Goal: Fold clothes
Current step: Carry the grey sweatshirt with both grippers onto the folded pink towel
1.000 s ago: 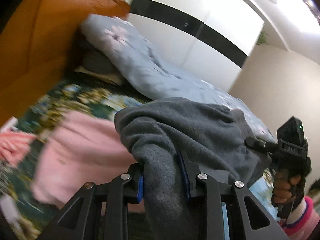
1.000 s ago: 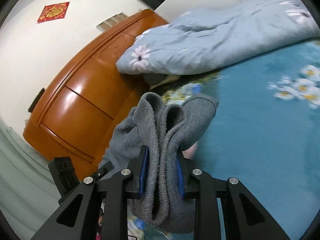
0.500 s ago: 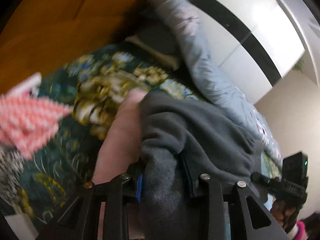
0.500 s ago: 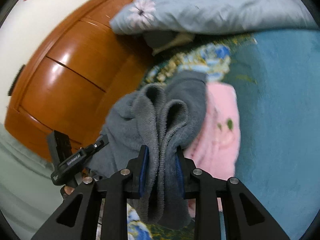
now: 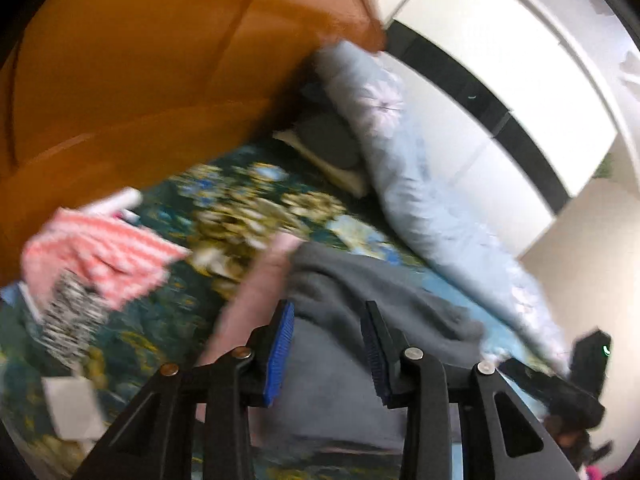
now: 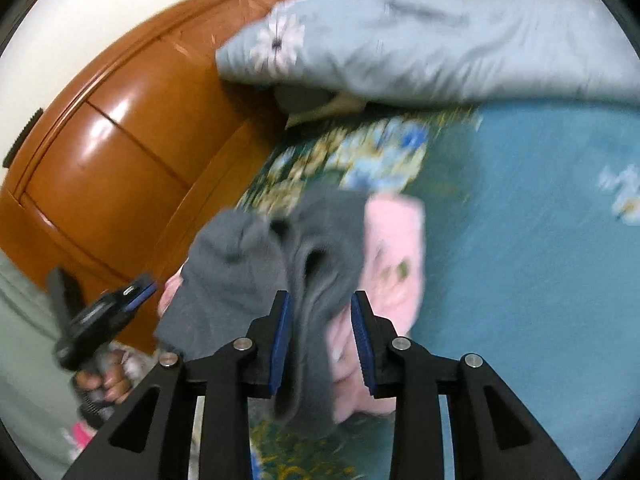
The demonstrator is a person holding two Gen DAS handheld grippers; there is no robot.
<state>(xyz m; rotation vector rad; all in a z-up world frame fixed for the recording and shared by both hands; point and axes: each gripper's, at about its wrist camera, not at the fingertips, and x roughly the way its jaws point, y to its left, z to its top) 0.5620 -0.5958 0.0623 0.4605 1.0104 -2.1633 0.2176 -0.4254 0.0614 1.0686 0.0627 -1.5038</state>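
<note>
A folded grey fleece garment lies on top of a folded pink garment on the bed. My left gripper is open, its blue pads apart on either side of the grey cloth. In the right wrist view the grey garment covers the left part of the pink garment. My right gripper is open too, with a fold of grey cloth lying loose between the pads. The left gripper shows at the left, the right gripper at the left view's lower right.
A wooden headboard stands at the left. A pale blue floral duvet is bunched at the far side of the bed. A red-and-white patterned cloth lies at the left on the floral sheet. A teal sheet spreads to the right.
Both grippers lowered the grey garment onto the pink one and opened their jaws, letting go of the cloth. Both views are blurred by motion.
</note>
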